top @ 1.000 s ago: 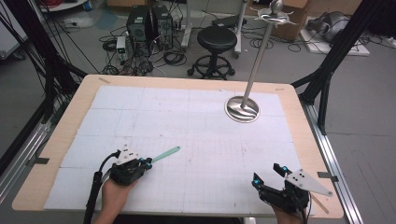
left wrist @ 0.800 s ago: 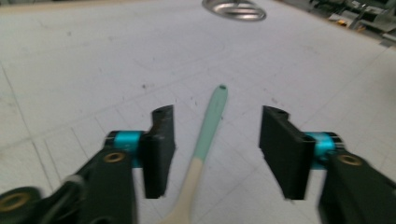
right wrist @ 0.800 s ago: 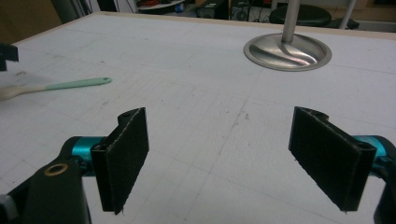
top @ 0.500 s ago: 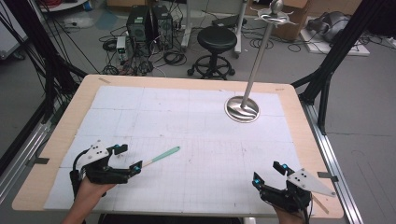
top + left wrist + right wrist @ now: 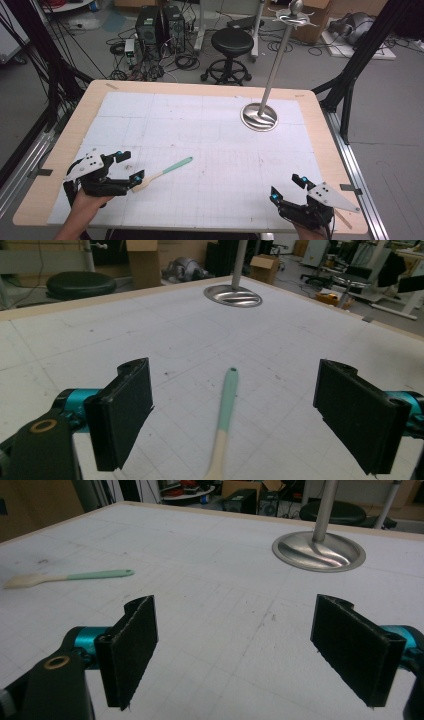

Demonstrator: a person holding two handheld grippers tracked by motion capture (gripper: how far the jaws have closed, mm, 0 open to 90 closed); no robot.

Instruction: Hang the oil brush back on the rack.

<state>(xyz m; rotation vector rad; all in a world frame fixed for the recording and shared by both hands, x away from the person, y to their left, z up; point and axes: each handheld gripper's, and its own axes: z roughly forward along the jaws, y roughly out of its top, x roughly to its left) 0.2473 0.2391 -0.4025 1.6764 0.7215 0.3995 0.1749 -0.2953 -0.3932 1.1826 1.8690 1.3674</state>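
while the left gripper [image 5: 128,166] sits at the table's near left with jaws spread wide, the mint-handled spatula [image 5: 165,171] lies flat just ahead of them; farther right stands the metal stand [image 5: 259,116], and the right gripper [image 5: 287,188] gapes wide, empty.

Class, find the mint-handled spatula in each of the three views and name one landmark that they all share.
High view: spatula lower left, beside the left gripper.
Left gripper view: spatula bottom centre, between the open jaws.
Right gripper view: spatula at the left edge, flat.
Shared landmark: the round metal stand base.
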